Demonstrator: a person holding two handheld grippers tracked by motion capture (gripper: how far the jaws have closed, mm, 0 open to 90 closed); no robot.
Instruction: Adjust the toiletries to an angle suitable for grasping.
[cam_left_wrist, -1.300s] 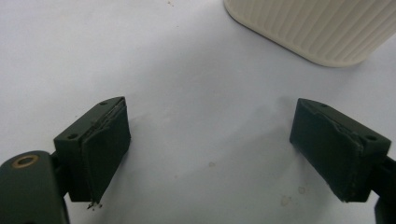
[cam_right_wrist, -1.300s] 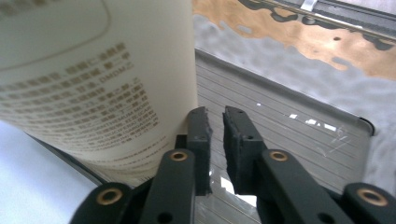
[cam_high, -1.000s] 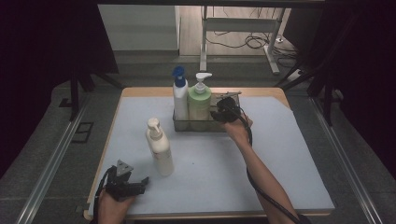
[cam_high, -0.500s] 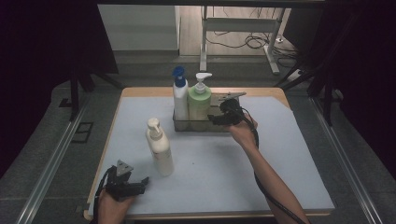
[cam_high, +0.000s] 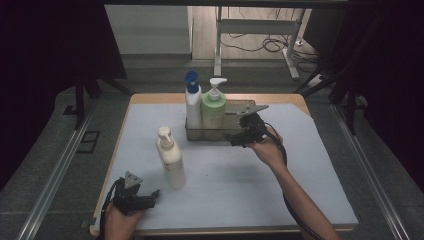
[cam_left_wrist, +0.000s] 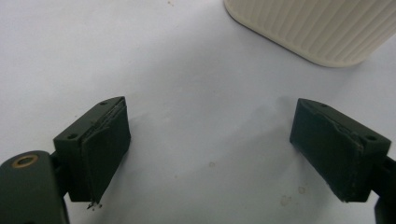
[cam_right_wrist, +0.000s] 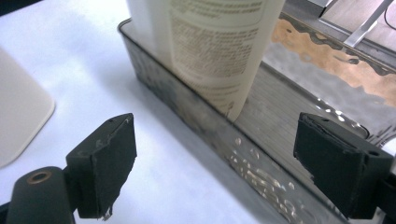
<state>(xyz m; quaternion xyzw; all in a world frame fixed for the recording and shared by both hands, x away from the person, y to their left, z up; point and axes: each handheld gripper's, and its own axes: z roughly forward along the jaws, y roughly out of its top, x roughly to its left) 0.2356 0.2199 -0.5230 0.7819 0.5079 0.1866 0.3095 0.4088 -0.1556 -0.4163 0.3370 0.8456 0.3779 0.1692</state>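
Your tray (cam_high: 197, 134) sits just ahead of the right gripper (cam_high: 235, 139), whose wide, empty jaws seem to straddle its near wall. The cream bottle (cam_high: 171, 160) stands just beyond your left gripper (cam_high: 150, 197), also wide open and empty.

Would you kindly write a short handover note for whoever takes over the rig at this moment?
Left gripper: open, holding nothing, low at the near left of the blue-grey mat, by the base of the cream pump bottle.
Right gripper: open, holding nothing, at the front wall of the clear tray.
Done: the blue-capped white bottle and the green pump bottle stand upright in the tray.
Left: the cream pump bottle stands upright on the mat outside the tray, probably the next to go in; the tray's right end looks free.
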